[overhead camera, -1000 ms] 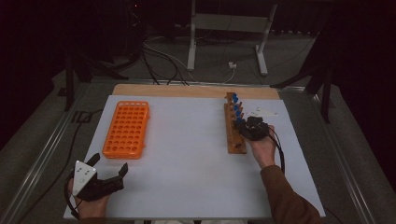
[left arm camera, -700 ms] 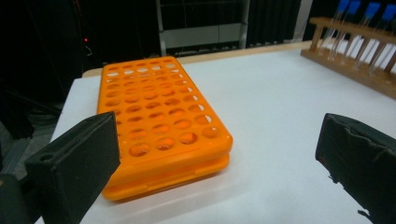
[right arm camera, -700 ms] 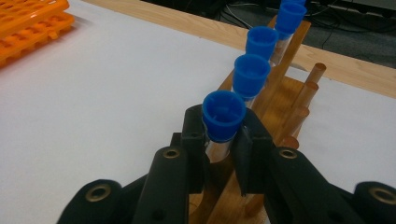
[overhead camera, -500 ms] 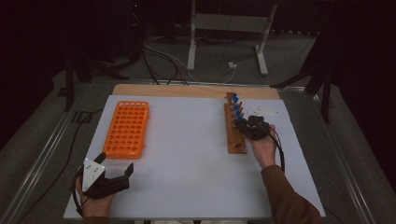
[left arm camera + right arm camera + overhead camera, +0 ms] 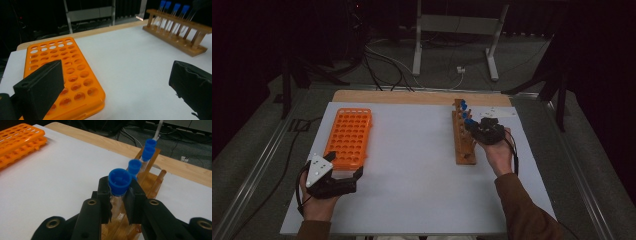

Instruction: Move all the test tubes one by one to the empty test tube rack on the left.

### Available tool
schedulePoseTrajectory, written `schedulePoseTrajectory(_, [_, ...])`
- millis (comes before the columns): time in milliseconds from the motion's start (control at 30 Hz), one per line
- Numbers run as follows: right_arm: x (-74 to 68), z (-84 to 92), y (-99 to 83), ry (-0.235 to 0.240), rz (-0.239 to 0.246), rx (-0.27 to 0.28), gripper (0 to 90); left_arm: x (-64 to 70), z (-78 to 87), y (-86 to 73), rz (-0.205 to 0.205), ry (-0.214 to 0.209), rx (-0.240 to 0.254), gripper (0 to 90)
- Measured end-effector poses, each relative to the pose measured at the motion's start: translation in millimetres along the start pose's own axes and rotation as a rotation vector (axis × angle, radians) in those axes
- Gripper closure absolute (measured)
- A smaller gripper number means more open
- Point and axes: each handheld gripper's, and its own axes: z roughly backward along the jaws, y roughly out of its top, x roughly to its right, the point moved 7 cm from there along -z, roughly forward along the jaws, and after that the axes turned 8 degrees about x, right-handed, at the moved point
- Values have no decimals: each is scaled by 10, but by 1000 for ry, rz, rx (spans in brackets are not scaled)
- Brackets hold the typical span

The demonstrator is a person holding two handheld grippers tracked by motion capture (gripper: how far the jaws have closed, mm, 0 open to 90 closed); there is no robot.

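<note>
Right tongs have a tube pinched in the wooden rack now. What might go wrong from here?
1. The right tongs grip the clear tube just under its blue cap; a hard squeeze might crack it, a loose one let it slip.
2. Pulling at an angle could tip the wooden rack and its other capped tubes.
3. The left tongs hang open near the orange rack and might nudge it.

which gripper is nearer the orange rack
Left. The left gripper sits just off the orange rack's near end; the right gripper is across the table at the wooden rack.
</note>
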Motion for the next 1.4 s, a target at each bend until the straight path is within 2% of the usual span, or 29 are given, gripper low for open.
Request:
schedulePoseTrajectory(367, [-10,142,245,4,25,12,762,41,-178,265,-27,-34,19,9])
schedulePoseTrajectory(567, [-57,210,373,35,38,22,762,92,-345,334,-37,-54,24,10])
schedulePoseTrajectory(700, [-128,215,421,66,33,28,762,168,-461,340,-33,-90,14,10])
schedulePoseTrajectory(800, [-238,169,424,111,20,28,762,249,-537,365,-20,-122,16,9])
schedulePoseTrajectory(867, [-261,158,422,120,16,26,762,295,-578,386,-25,-131,20,9])
schedulePoseTrajectory(967, [-372,110,403,150,19,18,762,350,-631,398,-6,-153,12,15])
schedulePoseTrajectory(1000, [-442,85,392,167,29,13,761,366,-650,398,-4,-156,10,17])
schedulePoseTrajectory(1033, [-442,85,392,167,29,13,761,383,-668,395,-2,-159,8,17])
schedulePoseTrajectory(1067, [-539,60,384,191,37,6,761,404,-688,391,2,-167,7,24])
schedulePoseTrajectory(1133, [-571,53,385,199,42,5,761,435,-715,387,2,-174,7,24])
schedulePoseTrajectory(1233, [-717,22,391,232,61,-3,761,497,-752,388,2,-189,6,32])
schedulePoseTrajectory(1267, [-797,5,392,248,69,-11,761,522,-763,392,8,-197,8,44])
schedulePoseTrajectory(1300, [-797,5,392,248,69,-11,761,545,-769,399,11,-206,9,44])
schedulePoseTrajectory(1333, [-889,-15,395,268,80,-16,760,572,-775,410,19,-216,14,59])
schedulePoseTrajectory(1400, [-934,-24,397,277,84,-18,760,634,-791,432,19,-235,19,65])
